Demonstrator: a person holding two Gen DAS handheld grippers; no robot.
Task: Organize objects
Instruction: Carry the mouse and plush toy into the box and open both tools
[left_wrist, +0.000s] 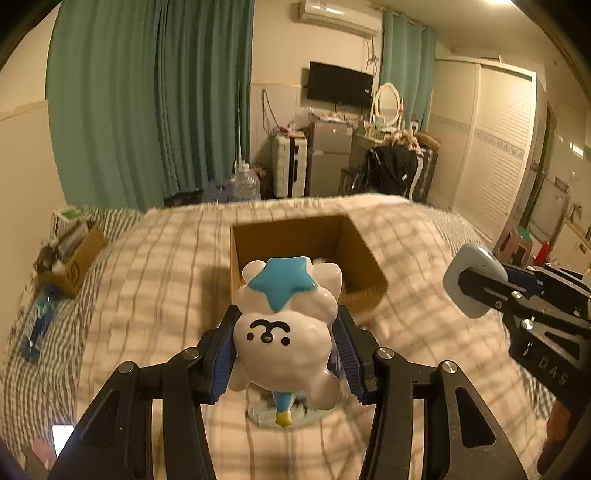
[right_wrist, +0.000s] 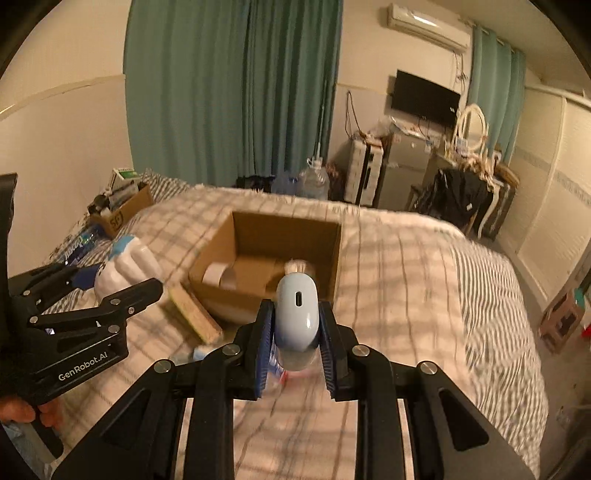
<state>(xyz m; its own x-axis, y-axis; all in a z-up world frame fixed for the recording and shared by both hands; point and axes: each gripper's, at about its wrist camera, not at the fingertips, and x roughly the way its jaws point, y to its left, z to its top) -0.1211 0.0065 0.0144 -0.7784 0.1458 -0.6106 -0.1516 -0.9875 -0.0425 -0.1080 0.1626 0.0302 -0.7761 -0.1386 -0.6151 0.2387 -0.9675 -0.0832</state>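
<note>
Open cardboard box (right_wrist: 266, 254) mouth unobstructed above; sponge (right_wrist: 194, 308) just beside its near-left corner

Glossy smooth plastic toy (left_wrist: 284, 332) & case (right_wrist: 297, 314); matt cardboard box (right_wrist: 325, 258); soft checked cloth bedspread (right_wrist: 399, 280) under box.

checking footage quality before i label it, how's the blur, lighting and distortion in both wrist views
Left wrist view: the white star toy between the fingers is sharp, the checked bedspread and cardboard box smear; strong fisheye bend, dark corners. Right wrist view: the pale blue device is crisp, the bedspread streaked; warm yellowish light in both.
</note>
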